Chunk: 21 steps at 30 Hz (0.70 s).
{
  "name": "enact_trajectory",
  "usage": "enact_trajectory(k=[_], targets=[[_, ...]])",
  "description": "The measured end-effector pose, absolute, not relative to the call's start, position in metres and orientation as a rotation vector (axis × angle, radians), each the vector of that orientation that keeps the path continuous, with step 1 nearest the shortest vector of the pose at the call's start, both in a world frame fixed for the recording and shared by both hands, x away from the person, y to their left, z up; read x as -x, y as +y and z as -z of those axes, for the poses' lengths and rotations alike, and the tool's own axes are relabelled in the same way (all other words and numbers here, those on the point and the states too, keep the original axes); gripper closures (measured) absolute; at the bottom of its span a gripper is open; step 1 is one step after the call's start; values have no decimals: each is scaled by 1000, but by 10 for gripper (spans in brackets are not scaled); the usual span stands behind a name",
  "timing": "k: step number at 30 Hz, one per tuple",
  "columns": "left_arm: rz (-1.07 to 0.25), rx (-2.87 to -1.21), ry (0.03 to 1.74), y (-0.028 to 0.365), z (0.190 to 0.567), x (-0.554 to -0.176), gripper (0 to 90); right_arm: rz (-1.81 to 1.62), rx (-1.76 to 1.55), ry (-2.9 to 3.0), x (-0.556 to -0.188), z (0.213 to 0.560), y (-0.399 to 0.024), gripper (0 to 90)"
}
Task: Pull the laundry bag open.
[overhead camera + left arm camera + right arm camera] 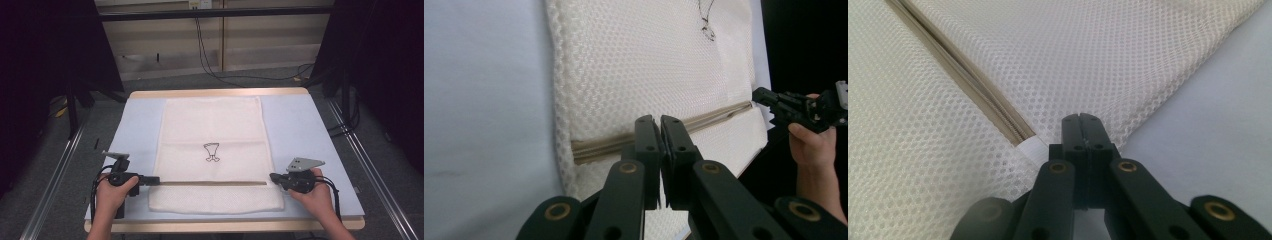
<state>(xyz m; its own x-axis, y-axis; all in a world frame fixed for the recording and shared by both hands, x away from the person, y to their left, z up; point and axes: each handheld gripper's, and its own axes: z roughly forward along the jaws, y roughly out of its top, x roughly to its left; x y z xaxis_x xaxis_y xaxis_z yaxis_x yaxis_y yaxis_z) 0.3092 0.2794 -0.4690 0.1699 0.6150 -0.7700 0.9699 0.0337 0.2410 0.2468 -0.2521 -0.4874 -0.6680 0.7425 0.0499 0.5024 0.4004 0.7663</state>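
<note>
Mesh bag [212, 150] flat on table [300, 120] | zipper [210, 183] | left gripper [155, 179] clenched | right gripper [273, 176] clenched on bag edge

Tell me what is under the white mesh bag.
The mesh bag lies flat on the pale blue table top, which shows all around it. The table beneath it and the bag's inside are covered.

Pale blue table [305, 125], white mesh bag [212, 125] lying flat

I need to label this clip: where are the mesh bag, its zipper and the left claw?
mesh bag [212, 125]: high view, upper panel.
zipper [210, 183]: high view, middle of the tan strip.
left claw [660, 131]: left gripper view, between the shut tips.
</note>
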Motion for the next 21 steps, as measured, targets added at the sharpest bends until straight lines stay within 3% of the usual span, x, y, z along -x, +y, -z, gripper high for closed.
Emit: enact_trajectory(k=[16,18,19,21], targets=[[555,-1622,1596,315,478,-307,870,-1138,-1087,2363,-247,487,-252,900],[501,-1643,1613,314,475,-307,855,-1139,-1091,2366,-247,487,-252,900],[473,-1659,1606,315,473,-307,792,-1142,-1087,2362,-247,487,-253,900],[448,-1639,1587,316,469,-307,751,-1149,-1105,2354,-246,486,-254,899]])
